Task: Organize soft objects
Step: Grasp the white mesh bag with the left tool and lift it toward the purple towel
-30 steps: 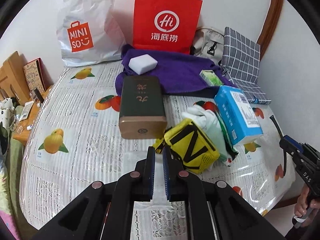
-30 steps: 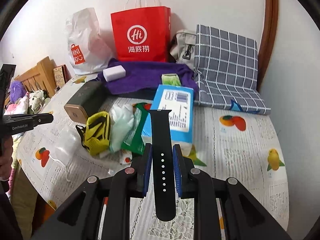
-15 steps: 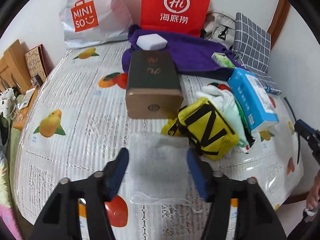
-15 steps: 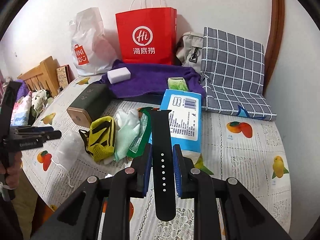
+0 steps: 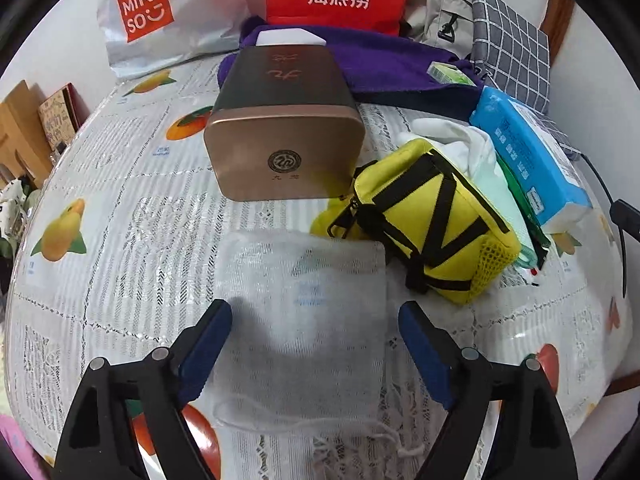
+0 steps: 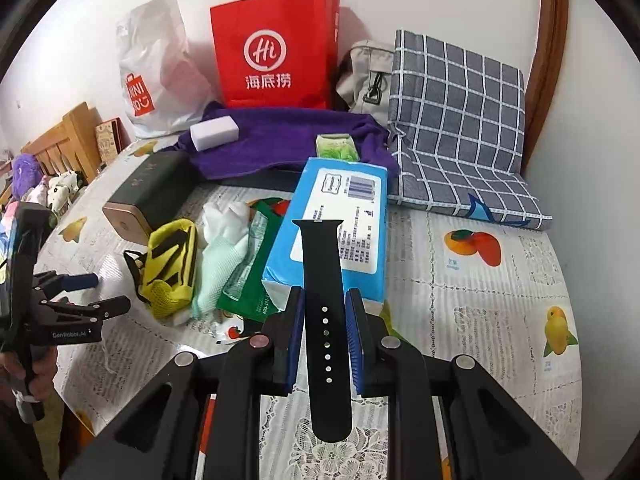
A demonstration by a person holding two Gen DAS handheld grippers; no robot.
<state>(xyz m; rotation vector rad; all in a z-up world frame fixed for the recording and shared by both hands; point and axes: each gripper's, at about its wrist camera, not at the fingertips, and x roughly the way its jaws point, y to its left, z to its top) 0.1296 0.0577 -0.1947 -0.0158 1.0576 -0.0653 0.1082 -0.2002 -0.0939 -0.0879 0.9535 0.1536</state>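
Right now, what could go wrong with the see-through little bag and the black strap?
The left gripper is opening over the white mesh pouch. The pouch is thin and lies flat, so the fingers might slide over it or snag its drawstring. The yellow bag sits very close and could get bumped. The right gripper pinches the black watch strap only partway along, so it might slip.
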